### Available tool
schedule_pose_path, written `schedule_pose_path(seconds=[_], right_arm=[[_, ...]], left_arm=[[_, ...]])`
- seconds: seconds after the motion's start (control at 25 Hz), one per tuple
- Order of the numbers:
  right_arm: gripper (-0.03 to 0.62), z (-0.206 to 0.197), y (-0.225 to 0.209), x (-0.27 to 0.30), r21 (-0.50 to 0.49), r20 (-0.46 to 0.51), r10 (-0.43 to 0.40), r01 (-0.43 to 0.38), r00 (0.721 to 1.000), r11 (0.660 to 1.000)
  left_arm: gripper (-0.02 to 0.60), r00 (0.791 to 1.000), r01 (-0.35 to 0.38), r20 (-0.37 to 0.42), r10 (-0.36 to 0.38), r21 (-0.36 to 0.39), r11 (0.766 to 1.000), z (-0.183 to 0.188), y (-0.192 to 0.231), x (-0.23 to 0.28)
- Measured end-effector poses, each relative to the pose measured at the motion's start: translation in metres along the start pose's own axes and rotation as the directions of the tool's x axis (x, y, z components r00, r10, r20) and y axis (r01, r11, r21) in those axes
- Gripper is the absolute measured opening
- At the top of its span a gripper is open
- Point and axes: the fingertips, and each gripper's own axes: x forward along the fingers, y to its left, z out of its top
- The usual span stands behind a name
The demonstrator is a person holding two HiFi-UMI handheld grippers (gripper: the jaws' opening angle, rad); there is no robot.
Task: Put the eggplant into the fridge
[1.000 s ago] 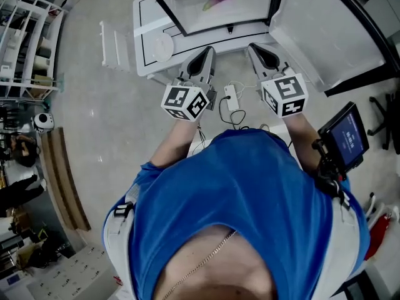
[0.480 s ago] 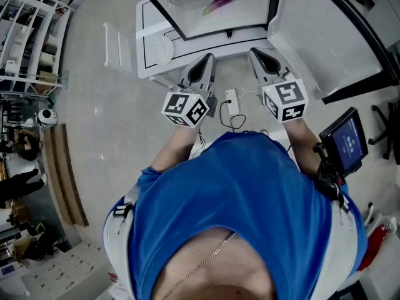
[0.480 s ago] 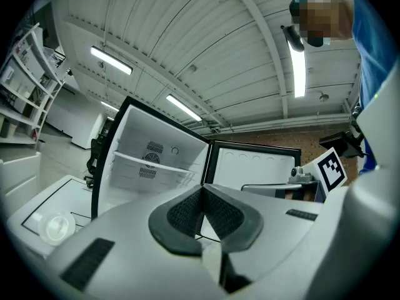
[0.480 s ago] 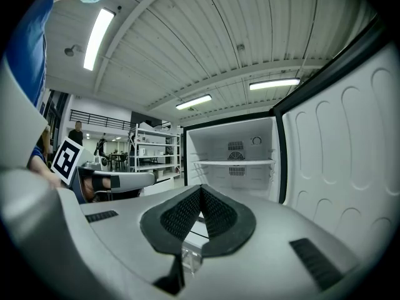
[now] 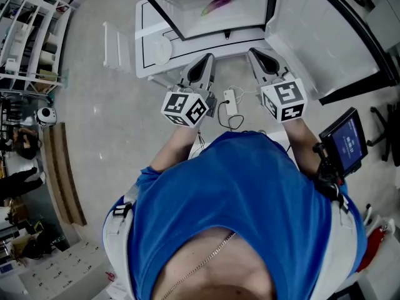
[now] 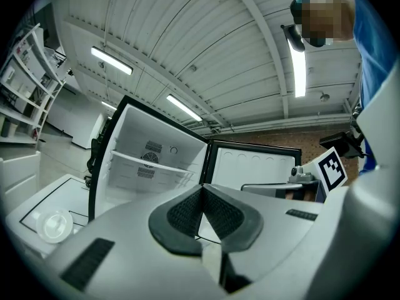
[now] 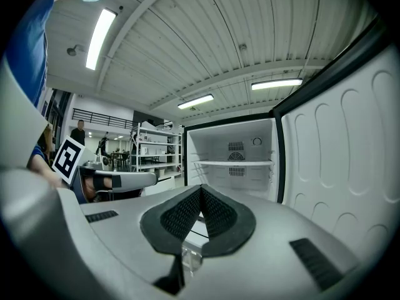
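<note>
A purple eggplant (image 5: 217,5) lies on the white floor inside the open fridge (image 5: 245,19) at the top of the head view. My left gripper (image 5: 208,57) and right gripper (image 5: 252,50) hover side by side just in front of the fridge opening, both pointing toward it and well short of the eggplant. In the left gripper view the left gripper (image 6: 201,195) is shut with nothing between its pads. The right gripper (image 7: 200,199) is likewise shut and empty. The fridge (image 6: 145,165) (image 7: 235,152) shows a white shelf and a back vent; the eggplant is hidden in both gripper views.
The fridge door (image 5: 322,39) (image 7: 340,167) stands swung open at the right. A low white cabinet (image 5: 149,58) with a round plate (image 5: 162,49) (image 6: 54,225) sits left of the fridge. A power strip (image 5: 230,100) with cable lies on the floor. Shelving (image 5: 25,42) is far left, a small screen (image 5: 345,137) at right.
Both grippers stay shut and in the same place before the fridge. Only the head view has shifted slightly.
</note>
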Motion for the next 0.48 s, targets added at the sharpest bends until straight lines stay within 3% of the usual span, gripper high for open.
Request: schedule_pose_path(seconds=[0.48], right_arm=[[0.002, 0.0031, -0.0007, -0.006, -0.019, -0.011, 0.001, -0.001, 1.0, 1.0]], left_arm=[[0.009, 1.0, 0.004, 0.006, -0.003, -0.02, 1.0, 0.004, -0.0058, -0.0009]])
